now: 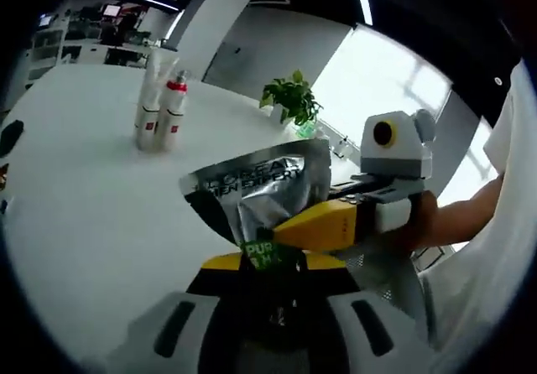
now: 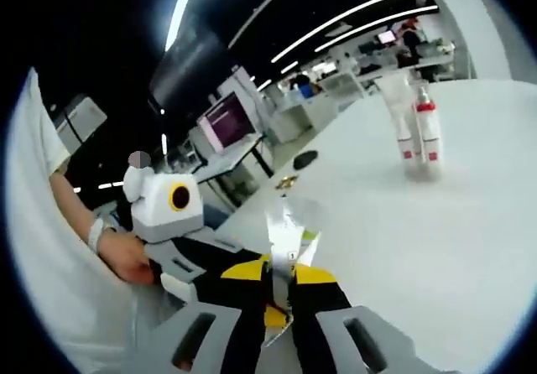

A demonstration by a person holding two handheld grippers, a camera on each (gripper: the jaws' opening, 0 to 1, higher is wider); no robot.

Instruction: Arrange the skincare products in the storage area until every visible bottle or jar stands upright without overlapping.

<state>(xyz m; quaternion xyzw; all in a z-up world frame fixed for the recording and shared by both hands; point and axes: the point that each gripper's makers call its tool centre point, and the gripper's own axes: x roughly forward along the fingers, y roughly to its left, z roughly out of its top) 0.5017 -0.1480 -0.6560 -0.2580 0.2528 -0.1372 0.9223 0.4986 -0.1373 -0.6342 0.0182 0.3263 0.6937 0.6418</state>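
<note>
In the left gripper view we see the left gripper (image 1: 273,261) pinching the lower edge of a silver pouch (image 1: 268,185), its yellow jaws pressed together on the green-printed corner. The right gripper (image 1: 331,223) enters from the right and pinches the same pouch by its side edge; a hand (image 1: 424,223) behind it is partly cut off. The pouch hangs in the air between the two grippers, above the white table (image 1: 92,223), its long axis running up the view and its printed face towards the camera; the lettering is only partly legible.

In the right gripper view we see the pouch (image 2: 289,223) edge-on, as a thin strip rising from the closed jaws of the right gripper (image 2: 281,286), with the left gripper (image 2: 222,269) clamped beside it.

Farther off, two white bottles (image 1: 159,110) stand upright and touching near the table's far part; one has a red cap. Their labels are too small to read. A potted plant (image 1: 291,97) stands beyond.
</note>
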